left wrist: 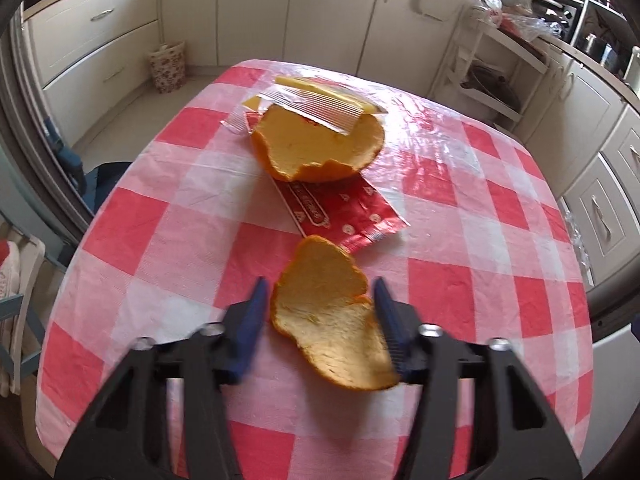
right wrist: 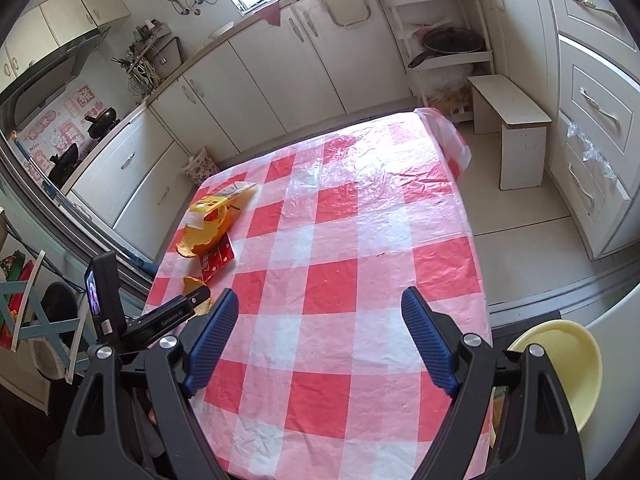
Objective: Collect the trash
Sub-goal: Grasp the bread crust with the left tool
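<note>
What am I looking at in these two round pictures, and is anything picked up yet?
Each picture comes from a camera on a handheld two-finger gripper, looking along its blue fingers. In the left one, the left gripper is open around a small orange peel on the checked table; I cannot tell if it grips yet. Beyond lie a red wrapper, a large orange peel and a yellow wrapper. The right gripper hangs open and empty, a yellow bowl beside it.

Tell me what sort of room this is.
Most likely a home kitchen: cream cabinets run under a counter, a frying pan sits on a shelf rack, and a table with a red checked cloth holds orange peel.
</note>
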`<state>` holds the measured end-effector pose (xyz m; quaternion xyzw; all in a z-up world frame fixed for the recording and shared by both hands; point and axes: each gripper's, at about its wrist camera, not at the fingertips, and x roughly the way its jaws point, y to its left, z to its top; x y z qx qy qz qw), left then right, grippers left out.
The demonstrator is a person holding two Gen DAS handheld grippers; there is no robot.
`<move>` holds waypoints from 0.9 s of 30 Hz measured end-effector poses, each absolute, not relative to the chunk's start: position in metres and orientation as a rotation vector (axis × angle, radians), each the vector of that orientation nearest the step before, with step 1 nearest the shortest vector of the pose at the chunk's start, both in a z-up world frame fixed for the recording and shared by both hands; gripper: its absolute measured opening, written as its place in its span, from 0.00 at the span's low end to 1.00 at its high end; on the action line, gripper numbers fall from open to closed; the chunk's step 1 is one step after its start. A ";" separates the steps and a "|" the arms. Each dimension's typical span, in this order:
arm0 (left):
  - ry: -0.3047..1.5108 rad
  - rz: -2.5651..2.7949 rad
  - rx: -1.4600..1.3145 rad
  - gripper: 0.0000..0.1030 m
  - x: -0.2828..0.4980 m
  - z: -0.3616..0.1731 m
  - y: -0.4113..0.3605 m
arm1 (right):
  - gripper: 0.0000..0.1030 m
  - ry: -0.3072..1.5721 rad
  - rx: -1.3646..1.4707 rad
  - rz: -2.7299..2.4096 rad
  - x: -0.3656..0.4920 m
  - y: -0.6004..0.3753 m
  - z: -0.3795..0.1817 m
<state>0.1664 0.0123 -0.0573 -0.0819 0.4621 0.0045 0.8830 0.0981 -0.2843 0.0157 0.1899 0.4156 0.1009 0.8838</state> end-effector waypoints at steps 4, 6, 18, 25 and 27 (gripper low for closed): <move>0.976 -0.024 -0.193 0.11 0.157 -0.054 0.009 | 0.78 0.862 0.397 0.216 0.100 -0.282 0.017; 0.982 -0.040 -0.224 0.08 0.149 -0.051 0.012 | 0.78 0.861 0.395 0.221 0.101 -0.280 0.018; 0.996 -0.042 -0.256 0.04 0.100 -0.039 0.031 | 0.78 0.887 0.357 0.257 0.115 -0.246 0.012; 1.047 -0.009 -0.252 0.18 0.105 -0.057 0.040 | 0.78 0.918 0.313 0.278 0.125 -0.218 0.003; 1.035 0.005 -0.257 0.26 0.105 -0.057 0.042 | 0.78 0.922 0.295 0.280 0.127 -0.212 0.001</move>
